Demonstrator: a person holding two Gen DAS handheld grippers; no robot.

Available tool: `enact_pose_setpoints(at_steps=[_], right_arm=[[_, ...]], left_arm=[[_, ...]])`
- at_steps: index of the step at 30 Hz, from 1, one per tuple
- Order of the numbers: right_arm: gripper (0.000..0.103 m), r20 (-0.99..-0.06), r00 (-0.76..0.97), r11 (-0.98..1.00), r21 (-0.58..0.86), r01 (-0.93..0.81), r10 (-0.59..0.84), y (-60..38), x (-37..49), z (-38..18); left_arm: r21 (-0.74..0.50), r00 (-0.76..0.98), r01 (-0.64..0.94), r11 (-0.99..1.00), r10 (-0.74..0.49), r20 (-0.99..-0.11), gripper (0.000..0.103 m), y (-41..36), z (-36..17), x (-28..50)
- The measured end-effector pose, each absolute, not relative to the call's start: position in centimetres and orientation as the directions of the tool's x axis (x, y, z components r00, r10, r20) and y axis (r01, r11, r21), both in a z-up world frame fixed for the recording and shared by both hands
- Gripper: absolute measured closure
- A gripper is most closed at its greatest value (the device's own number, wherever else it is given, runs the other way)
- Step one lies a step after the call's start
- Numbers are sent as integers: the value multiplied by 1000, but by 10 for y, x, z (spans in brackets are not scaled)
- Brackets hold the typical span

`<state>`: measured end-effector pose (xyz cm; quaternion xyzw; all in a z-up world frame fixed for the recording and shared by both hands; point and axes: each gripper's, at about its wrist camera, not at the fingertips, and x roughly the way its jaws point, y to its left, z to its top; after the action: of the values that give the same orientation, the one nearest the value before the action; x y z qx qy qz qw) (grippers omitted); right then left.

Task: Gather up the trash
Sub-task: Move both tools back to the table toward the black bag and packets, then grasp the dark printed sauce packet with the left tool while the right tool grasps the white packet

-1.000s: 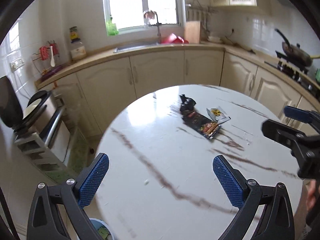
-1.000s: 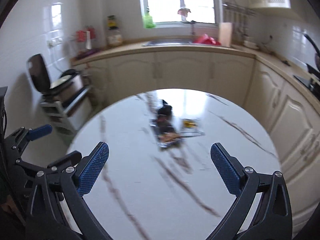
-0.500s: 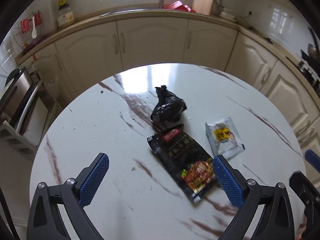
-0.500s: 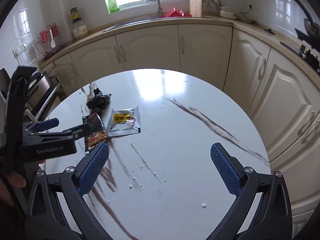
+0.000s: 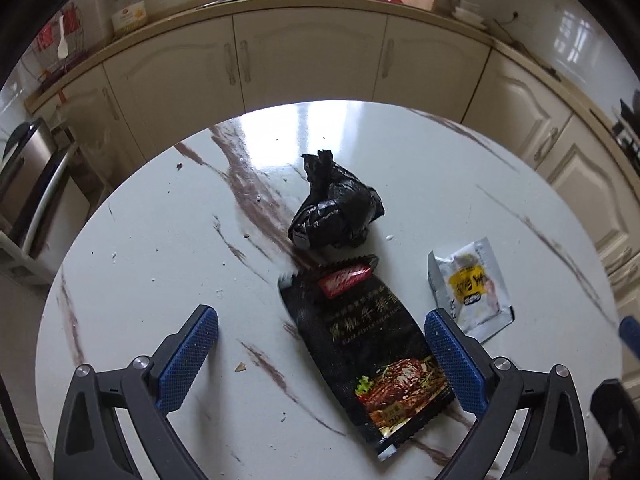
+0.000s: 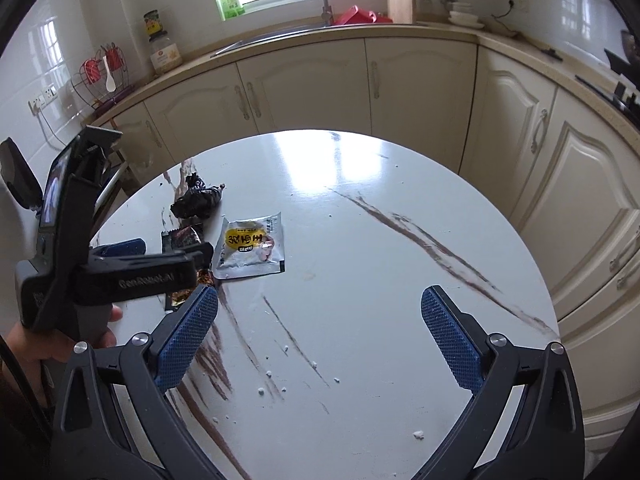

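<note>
Left gripper [image 5: 320, 354] spread wide above black wrapper [image 5: 366, 354]; right gripper [image 6: 318, 338] spread, empty. Bare table [image 6: 380, 280] toward 3 o'clock; crumpled bag [image 5: 336, 208] at 12.

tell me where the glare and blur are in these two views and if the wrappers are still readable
Left wrist view: window glare streaks the far part of the table; the black wrapper prints sharp, the white sachet is slightly smeared. Right wrist view: a broad glare patch on the table; the sachet label is legible, the black wrapper is mostly hidden behind the left gripper. Fisheye bends the cabinets in both.
</note>
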<state>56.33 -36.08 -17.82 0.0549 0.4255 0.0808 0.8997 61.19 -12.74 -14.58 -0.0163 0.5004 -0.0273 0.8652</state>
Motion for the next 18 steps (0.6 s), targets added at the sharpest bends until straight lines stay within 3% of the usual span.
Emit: enact_pose_setpoints(at_steps=[2,4,5,6,13,18], right_arm=[[1,-759,623,981,167,-96,191,-358,563,-178],[1,-761,620,981,166,-98,190,-355,564,-179],[1,-763,618,982,162,-98,188,-352,566,-180],[1,-768,613,982,160,-98,187,-350,568,-181],[1,-804,561,980,163,-113,198,-325,592,-197],[1,-827,542,984,79,-158,153,-288,613,-204]], left_arm=[[-33,506,58,998,-58,-861,11,-129,-147,610],[-39,520,83,996,-77,-851,31,-124,-143,605],[-46,523,98,994,-91,-848,51,-123,-143,603],[-52,522,116,992,-105,-846,62,-121,-141,602],[-79,525,193,978,-170,-834,77,-95,-140,587],[-104,526,245,964,-222,-821,92,-81,-135,576]])
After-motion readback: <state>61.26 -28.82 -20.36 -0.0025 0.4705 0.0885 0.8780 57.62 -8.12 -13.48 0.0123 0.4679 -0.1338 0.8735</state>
